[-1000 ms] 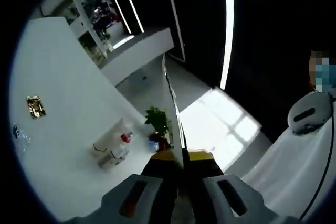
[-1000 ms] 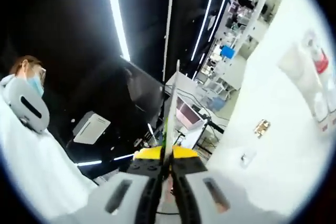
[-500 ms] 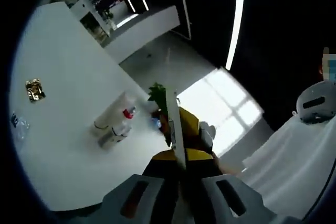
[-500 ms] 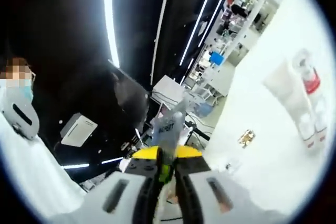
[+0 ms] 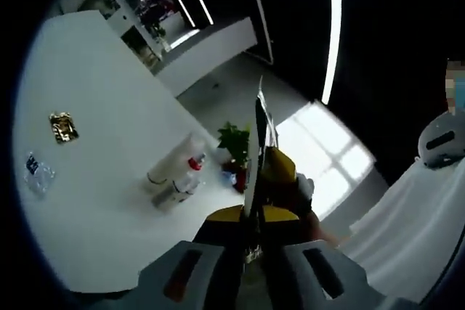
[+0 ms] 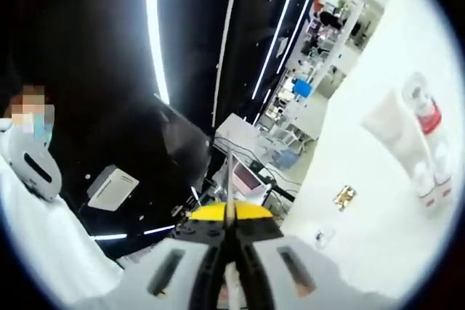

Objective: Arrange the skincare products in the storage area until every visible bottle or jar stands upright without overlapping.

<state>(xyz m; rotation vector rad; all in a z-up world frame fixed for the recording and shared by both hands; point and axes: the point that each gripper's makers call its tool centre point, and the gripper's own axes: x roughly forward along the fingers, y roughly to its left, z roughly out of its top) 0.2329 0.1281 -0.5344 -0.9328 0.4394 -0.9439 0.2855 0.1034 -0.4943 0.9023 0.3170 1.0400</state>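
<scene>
Pinching a thin sachet (image 5: 259,143), the left hand-held gripper (image 5: 251,241) should lower it beside the bottles (image 5: 176,179) at ten o'clock on the white surface (image 5: 94,179). The right hand-held gripper (image 6: 227,241) also clamps something thin.

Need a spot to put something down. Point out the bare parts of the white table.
The white table is bare between the small gold packet and the cluster of white tube and red-capped clear bottle. It is crowded at that cluster, beside the green potted plant.
</scene>
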